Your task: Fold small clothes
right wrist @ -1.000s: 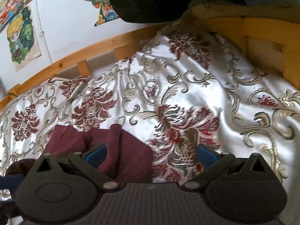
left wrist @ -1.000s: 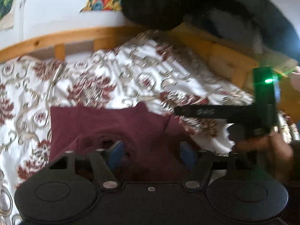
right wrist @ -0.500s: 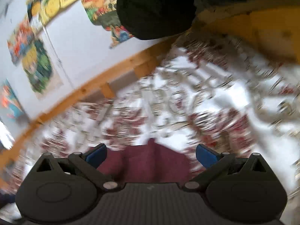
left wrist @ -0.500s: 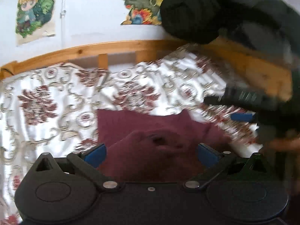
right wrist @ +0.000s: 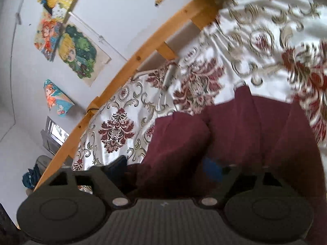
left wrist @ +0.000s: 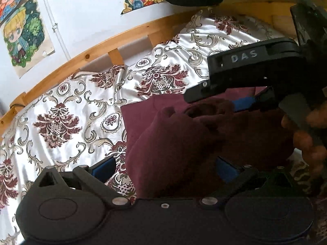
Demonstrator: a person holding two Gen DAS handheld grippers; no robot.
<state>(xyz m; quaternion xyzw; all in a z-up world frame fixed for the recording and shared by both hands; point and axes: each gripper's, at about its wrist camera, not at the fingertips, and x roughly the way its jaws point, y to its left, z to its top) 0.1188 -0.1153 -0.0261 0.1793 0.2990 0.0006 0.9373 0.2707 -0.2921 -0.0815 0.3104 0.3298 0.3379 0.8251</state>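
Two grippers work one maroon garment point(left wrist: 175, 140), which lies bunched on the patterned bedspread point(left wrist: 67, 106), centre to lower right in the left wrist view. The left gripper point(left wrist: 163, 166) is spread wide, its blue pads either side of a raised hump of cloth without pinching it; the garment lies directly ahead of it. The right gripper point(left wrist: 243, 104) enters from the right of that frame, and its own view shows cloth filling the gap between its fingers point(right wrist: 171, 167); whether it is clamped on the fabric, I cannot tell. The garment's long axis seems to run left to right across the frame, its flat straight edge toward the wooden bed rail point(left wrist: 98, 51). Both grippers sit equally close.
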